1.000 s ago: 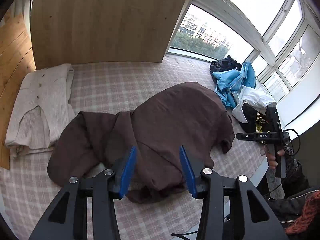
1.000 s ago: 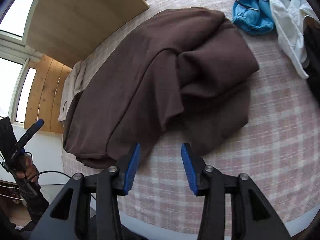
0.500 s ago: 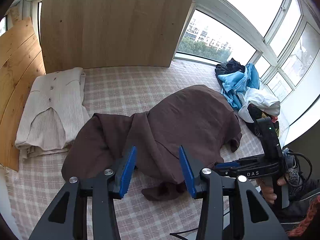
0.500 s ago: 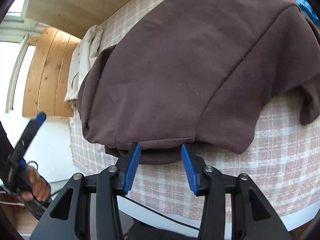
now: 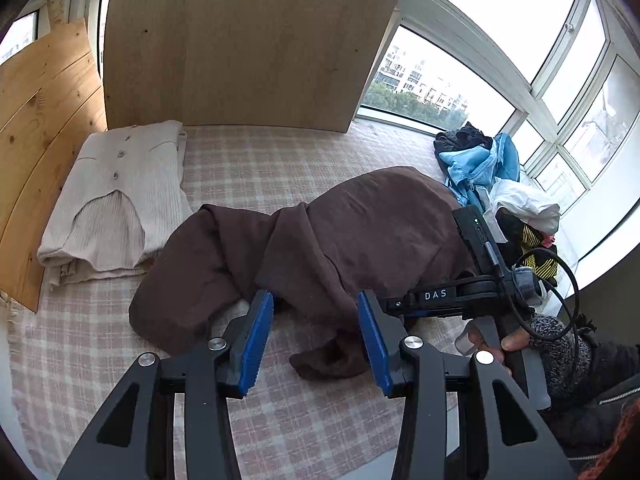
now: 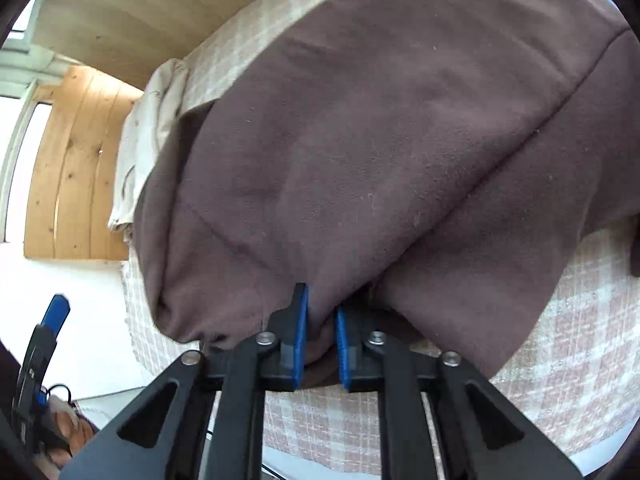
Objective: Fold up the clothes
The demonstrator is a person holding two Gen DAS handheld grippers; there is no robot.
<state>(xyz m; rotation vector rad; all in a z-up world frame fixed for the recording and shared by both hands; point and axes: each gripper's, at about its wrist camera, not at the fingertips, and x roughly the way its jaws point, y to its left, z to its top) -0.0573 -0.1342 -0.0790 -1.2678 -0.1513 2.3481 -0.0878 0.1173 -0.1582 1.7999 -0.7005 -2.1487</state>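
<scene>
Our right gripper point(image 6: 320, 336) has just closed, pinching the brown garment's point(image 6: 400, 140) near edge. Our left gripper point(image 5: 316, 340) hangs spread above the cloth, holding nothing.

The brown garment point(image 6: 400, 140) ahead of the pads is matt, fleecy cloth. The checked cover point(image 5: 280, 160) beneath is coarse weave. The board point(image 5: 240, 40) beyond is smooth pale wood.

Left wrist view: set back from the crumpled brown fleece garment point(image 5: 340, 236), looking obliquely down across it toward the upright pale wooden board point(image 5: 248, 44). Right wrist view: close above the garment's point(image 6: 380, 152) near edge. Both share garment and board point(image 6: 132, 12).
</scene>
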